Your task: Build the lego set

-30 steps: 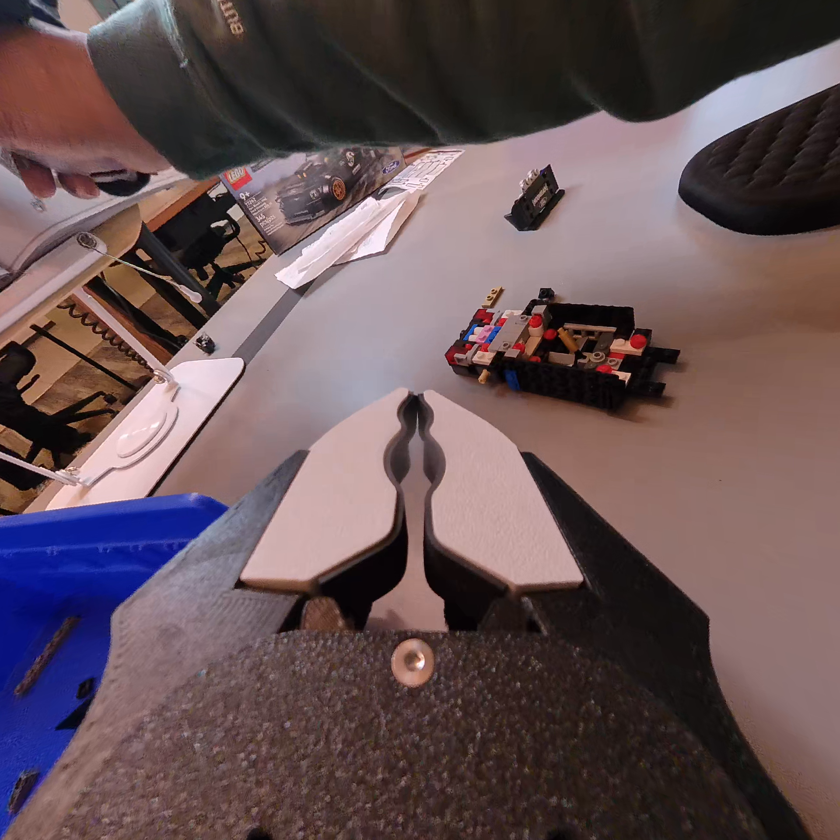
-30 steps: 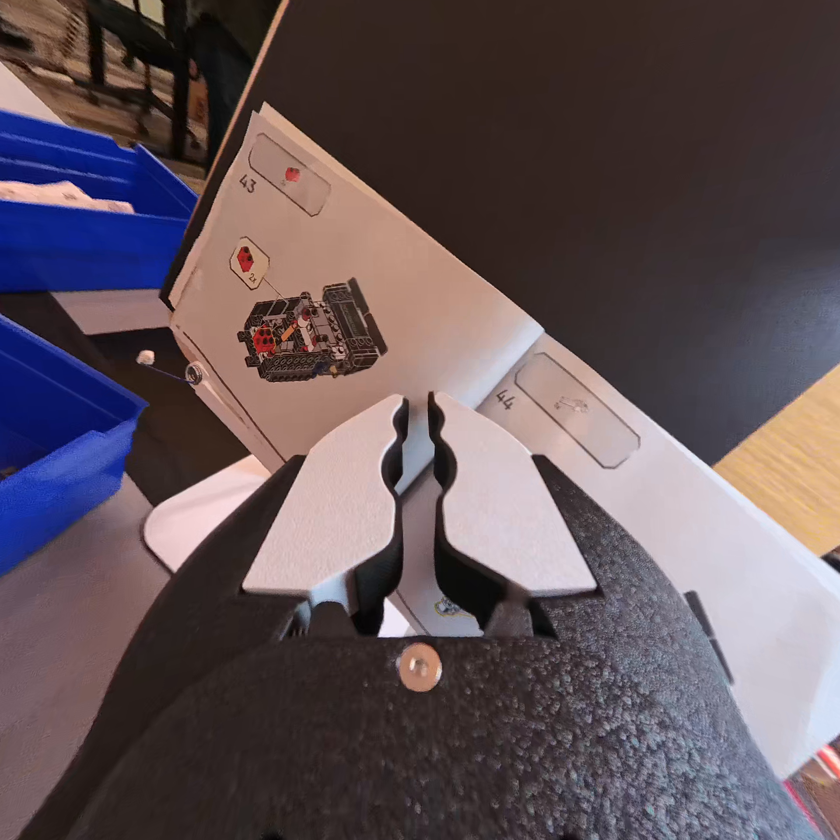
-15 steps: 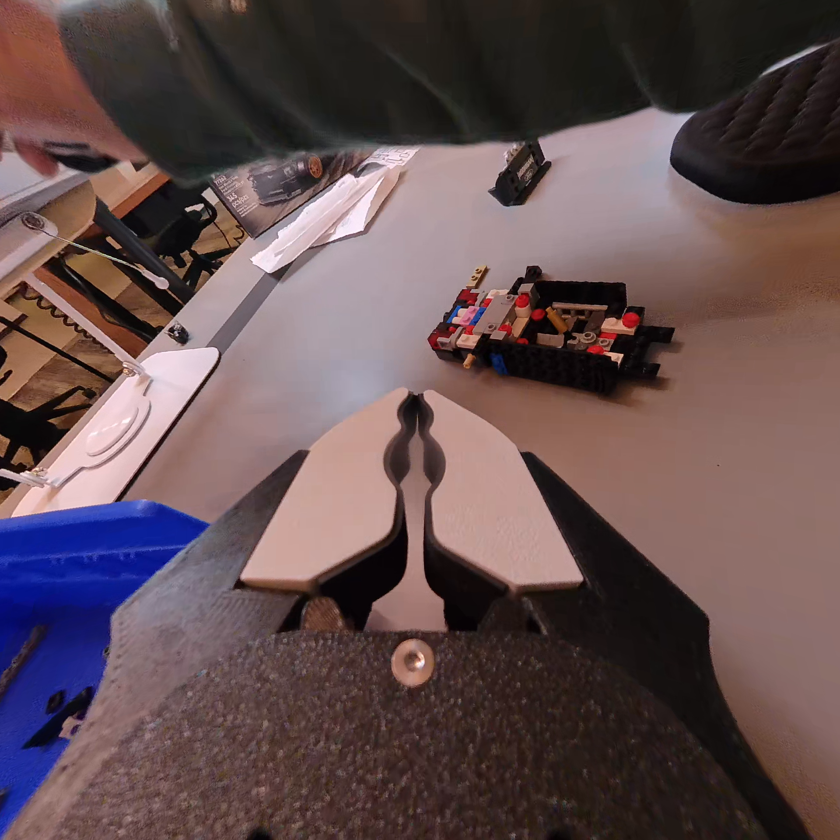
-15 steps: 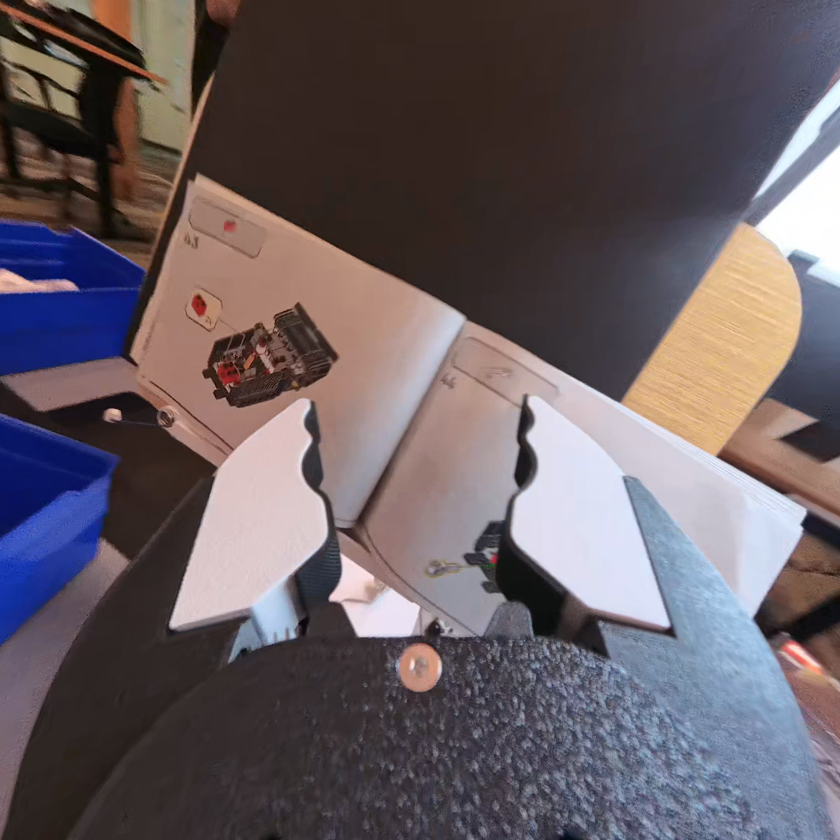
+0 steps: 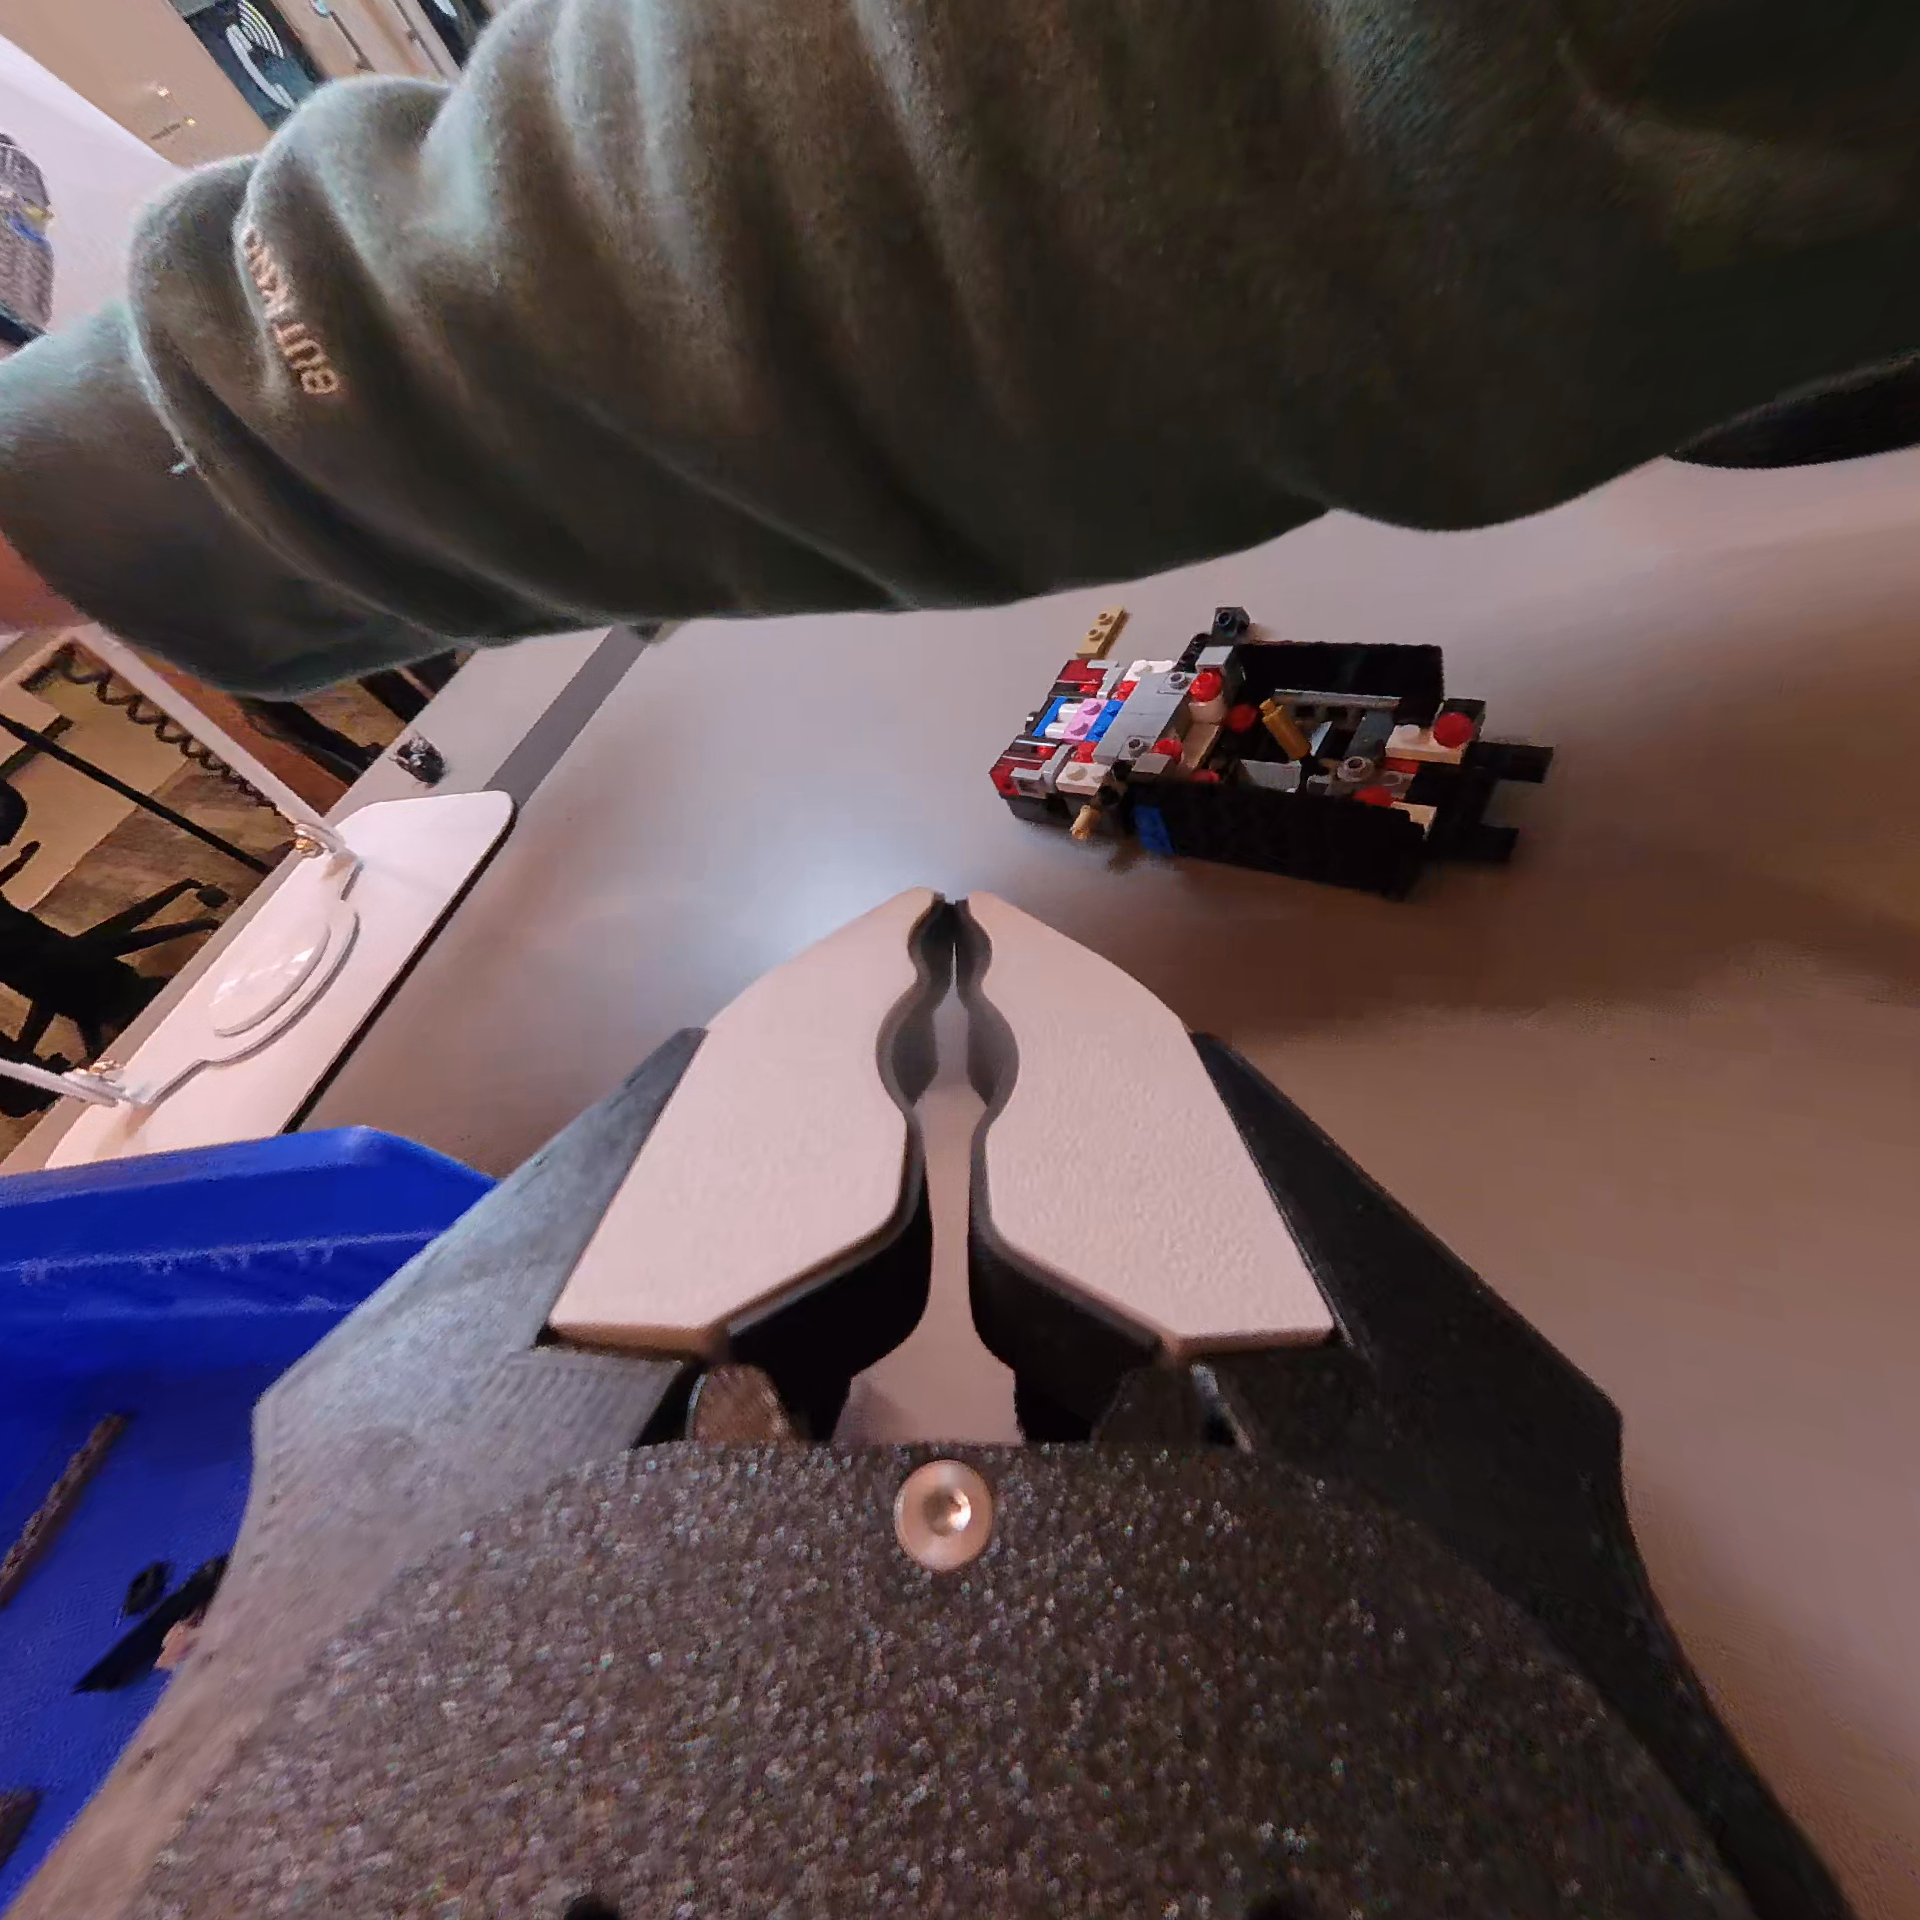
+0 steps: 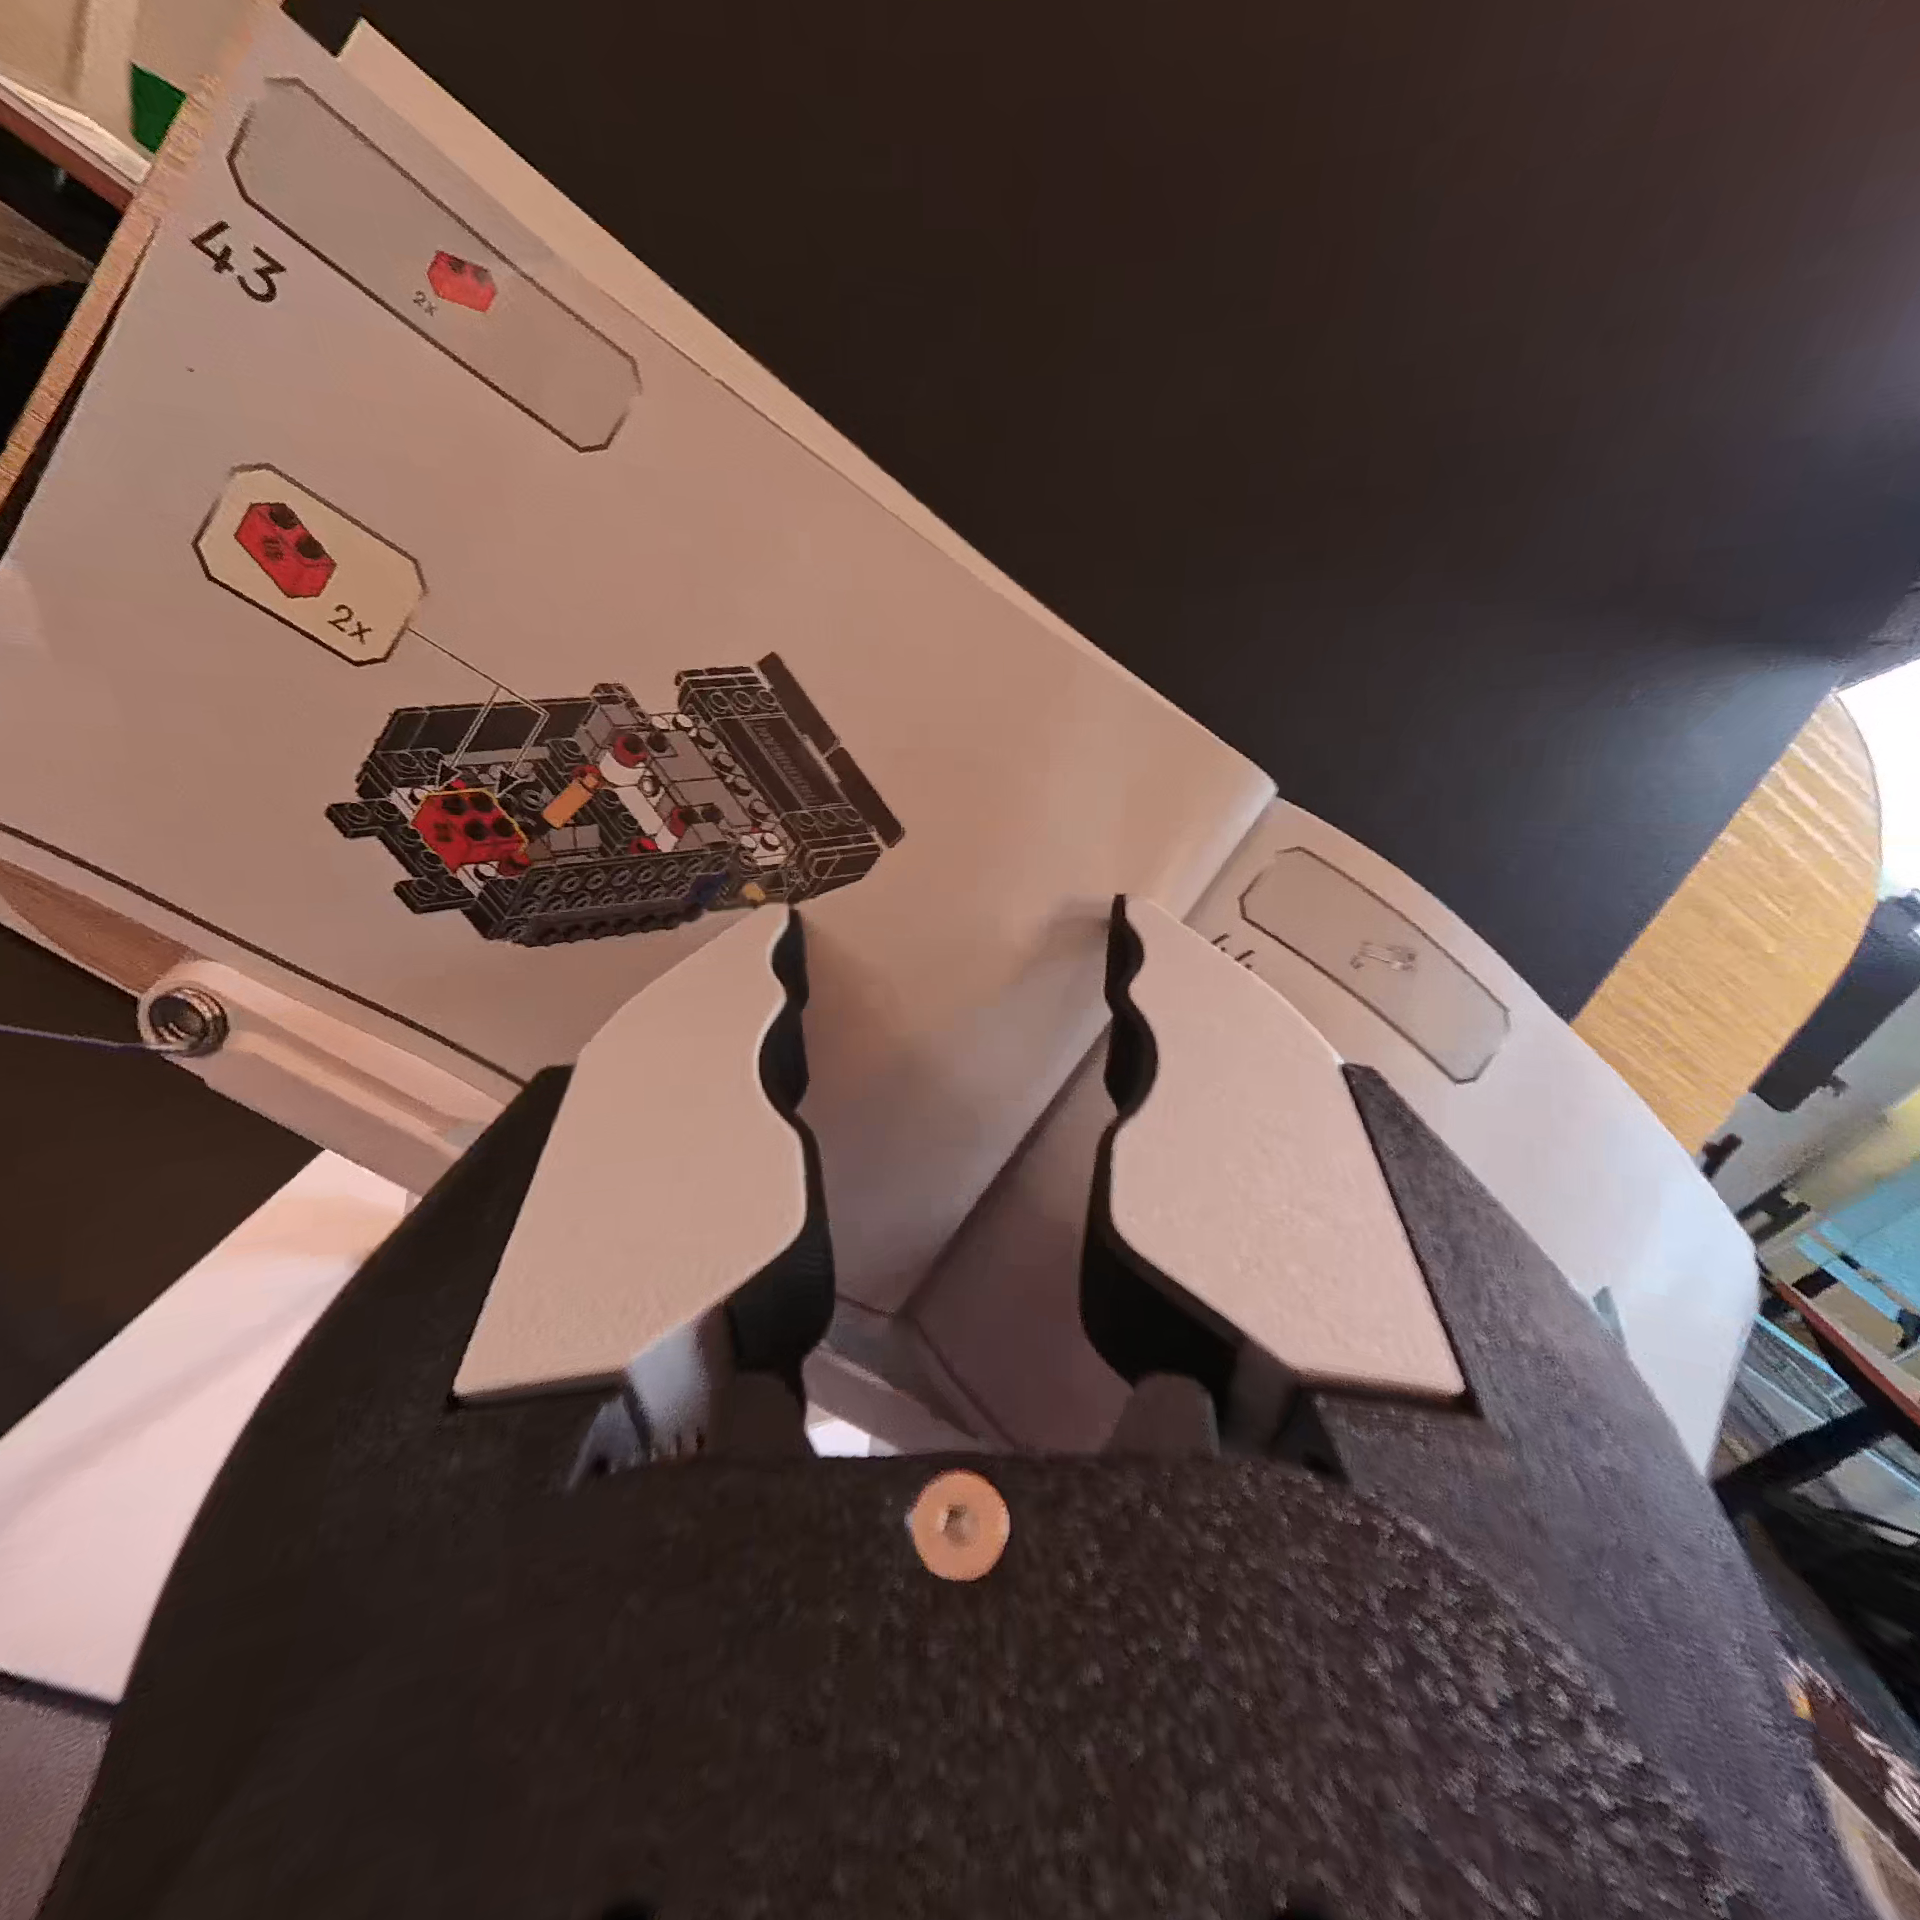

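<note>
Lego build: half-finished black chassis with red, grey, white and blue parts; flat on the grey table, away from its edges, past the left gripper's tips.
Handling: judged light, rigid as a block, yet fragile at pressed-on small parts; liable to skid on the smooth top.
Hold point: the long black side walls, low down; not the protruding tan pin or end tabs.
Loose pieces: tan plate and dark stud piece, just beside the build's far edge.
Left gripper: clenched, tips together, nothing between, above the table.
Right gripper: released, jaws spread, empty, close to the booklet's centre fold.
Instruction booklet: open, propped upright on a white stand.
Blue bin: near left corner, small dark parts inside.
Green sleeve: crossing overhead.
</note>
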Motion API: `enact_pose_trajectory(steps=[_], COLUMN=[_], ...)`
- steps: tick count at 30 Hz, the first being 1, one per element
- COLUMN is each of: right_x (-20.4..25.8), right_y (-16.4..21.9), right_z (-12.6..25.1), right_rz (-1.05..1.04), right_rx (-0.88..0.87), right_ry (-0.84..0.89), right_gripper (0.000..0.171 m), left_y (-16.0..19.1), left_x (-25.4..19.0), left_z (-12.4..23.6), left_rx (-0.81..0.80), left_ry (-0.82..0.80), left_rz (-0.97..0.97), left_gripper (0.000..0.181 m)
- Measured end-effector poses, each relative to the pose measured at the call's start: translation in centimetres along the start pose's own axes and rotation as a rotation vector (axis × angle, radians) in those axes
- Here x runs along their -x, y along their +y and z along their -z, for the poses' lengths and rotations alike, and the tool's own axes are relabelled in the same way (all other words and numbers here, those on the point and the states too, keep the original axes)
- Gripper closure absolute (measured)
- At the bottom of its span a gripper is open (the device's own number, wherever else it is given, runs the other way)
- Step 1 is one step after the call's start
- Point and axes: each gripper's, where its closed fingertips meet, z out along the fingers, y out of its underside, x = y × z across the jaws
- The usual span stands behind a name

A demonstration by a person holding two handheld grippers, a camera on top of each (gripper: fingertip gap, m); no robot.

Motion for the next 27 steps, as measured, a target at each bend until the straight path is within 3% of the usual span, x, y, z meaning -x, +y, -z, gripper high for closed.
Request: enact_pose_trajectory(steps=[7,10,12,16,20,24,27], right_x=[-1.8,-2.2,-2.9,-0.4,1.7,1.6,0.3], right_y=[-0.1,-0.2,-0.5,-1.3,-1.4,-1.0,-1.2], right_z=[0.4,0.6,1.1,1.4,0.0,-1.4,-1.2], right_rz=[-0.082,-0.171,-0.223,-0.119,-0.013,0.016,-0.007], right_rx=[-0.018,-0.024,-0.028,0.0,0.045,0.051,0.001], right_ry=[-0.054,-0.114,-0.101,-0.082,-0.038,0.003,0.037], right_gripper=[0.151,0.158,0.15,0.084,0.063,0.063,0.09], left_y=[-1.0,-2.6,-3.1,-1.9,-1.2,-0.8,-0.8], left_x=[0.0,0.8,1.3,1.4,1.0,0.8,0.7], left_z=[0.0,0.2,0.3,-0.3,-0.5,-0.1,0.1], left_rx=[-0.03,-0.073,-0.1,-0.073,-0.061,-0.046,-0.047], left_ry=[-0.007,-0.02,-0.021,-0.009,0.014,0.011,0.01], left_rz=[0.003,0.052,0.1,0.138,0.188,0.177,0.156], left_gripper=[0.181,0.181,0.181,0.181,0.181,0.181,0.181])
